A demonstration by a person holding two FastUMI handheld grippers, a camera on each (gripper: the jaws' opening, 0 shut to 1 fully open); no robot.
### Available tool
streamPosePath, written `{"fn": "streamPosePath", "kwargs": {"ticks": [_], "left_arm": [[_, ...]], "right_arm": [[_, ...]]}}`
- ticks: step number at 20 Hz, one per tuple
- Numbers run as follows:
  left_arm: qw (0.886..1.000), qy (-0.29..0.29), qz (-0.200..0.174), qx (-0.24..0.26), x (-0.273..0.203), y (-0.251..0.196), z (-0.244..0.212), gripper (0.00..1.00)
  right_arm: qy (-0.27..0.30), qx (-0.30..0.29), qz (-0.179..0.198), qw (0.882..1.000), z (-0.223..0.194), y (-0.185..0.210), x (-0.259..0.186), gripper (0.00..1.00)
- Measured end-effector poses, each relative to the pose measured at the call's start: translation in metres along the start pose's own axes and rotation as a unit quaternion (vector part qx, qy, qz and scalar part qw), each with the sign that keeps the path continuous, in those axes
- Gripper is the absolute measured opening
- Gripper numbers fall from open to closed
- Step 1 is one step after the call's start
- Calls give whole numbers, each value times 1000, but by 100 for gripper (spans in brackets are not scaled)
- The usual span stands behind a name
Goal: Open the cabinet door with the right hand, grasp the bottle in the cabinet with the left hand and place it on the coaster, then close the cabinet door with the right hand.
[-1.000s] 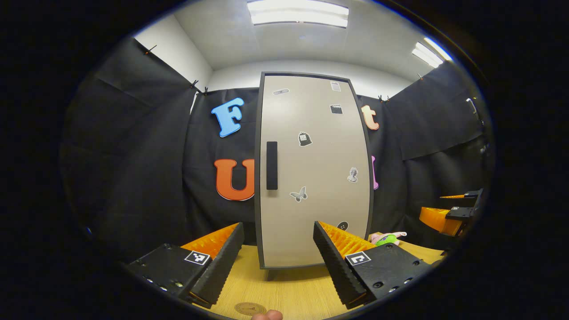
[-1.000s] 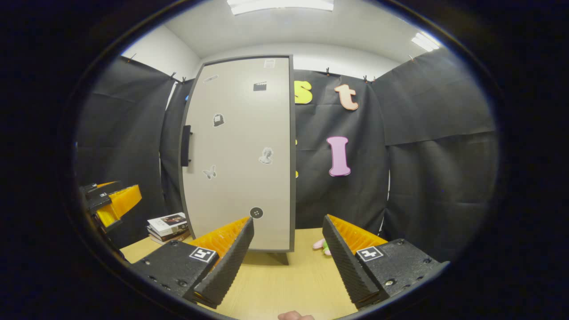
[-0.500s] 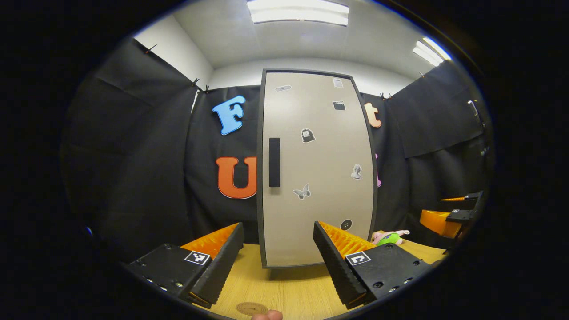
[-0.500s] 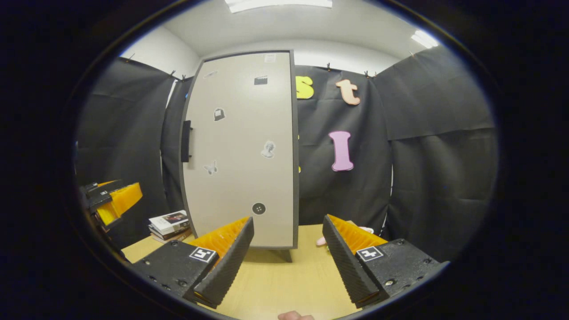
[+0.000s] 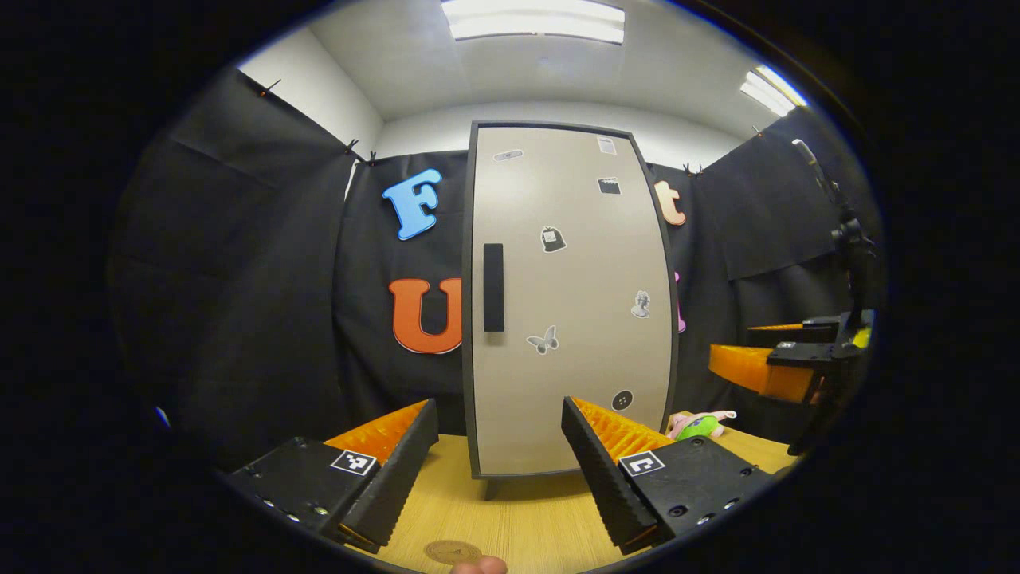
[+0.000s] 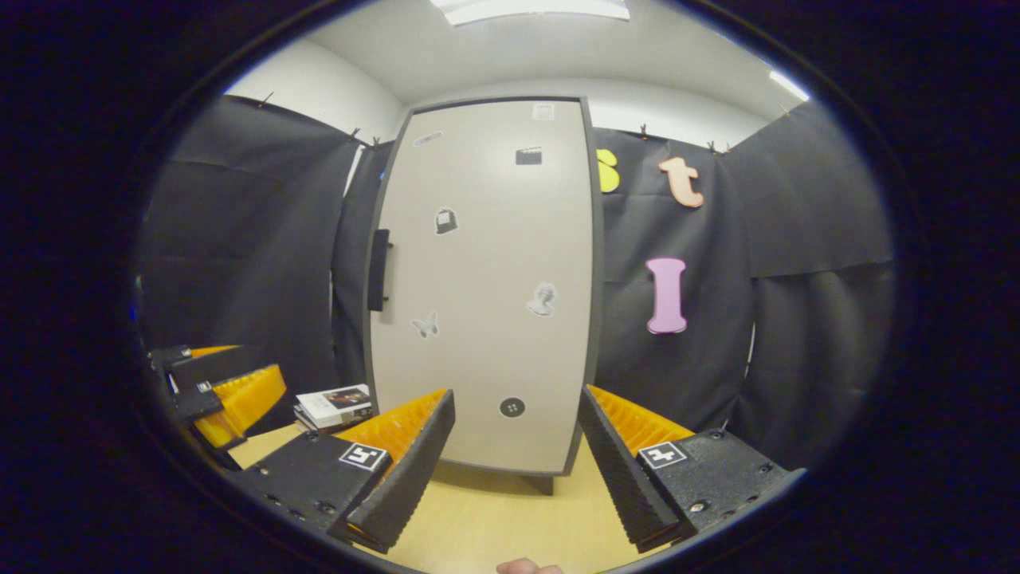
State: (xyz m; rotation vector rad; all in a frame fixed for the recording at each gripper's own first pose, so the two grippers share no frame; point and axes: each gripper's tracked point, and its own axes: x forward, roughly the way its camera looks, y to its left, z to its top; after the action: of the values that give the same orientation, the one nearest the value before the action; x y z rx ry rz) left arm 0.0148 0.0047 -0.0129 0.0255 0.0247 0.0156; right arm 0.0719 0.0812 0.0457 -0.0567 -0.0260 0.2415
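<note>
Both grippers just hang in the air, holding nothing — left gripper [image 5: 500, 446] has its fingers spread wide, and the right gripper [image 6: 516, 446] is spread wide too, level.

So the tabletop [image 5: 526, 518] is light wood grain, and the tall cabinet [image 5: 566, 319] stands right on it toward the back, on short feet with its door shut. A small round coaster [image 5: 453, 552] lies at the near edge, well in front of the cabinet. Right of the cabinet there's a pink and green toy [image 5: 697, 425], and on its left a little stack of books [image 6: 333, 405].
</note>
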Motion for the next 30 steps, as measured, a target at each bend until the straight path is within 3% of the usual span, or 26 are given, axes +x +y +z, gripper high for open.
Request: {"fn": "streamPosePath", "kwargs": {"ticks": [3, 12, 27, 30], "left_arm": [[1000, 3, 1, 14, -5, -1, 1, 95], [1000, 3, -16, 22, -17, -13, 3, 94], [1000, 2, 1, 22, -16, 11, 6, 95], [1000, 4, 2, 23, -17, 14, 5, 94]], "right_arm": [[-16, 4, 51, 999, 23, 27, 40, 99], [-19, -15, 139, 990, 63, 113, 138, 99], [17, -14, 165, 986, 63, 185, 223, 100], [14, -24, 171, 985, 65, 194, 226, 93]]}}
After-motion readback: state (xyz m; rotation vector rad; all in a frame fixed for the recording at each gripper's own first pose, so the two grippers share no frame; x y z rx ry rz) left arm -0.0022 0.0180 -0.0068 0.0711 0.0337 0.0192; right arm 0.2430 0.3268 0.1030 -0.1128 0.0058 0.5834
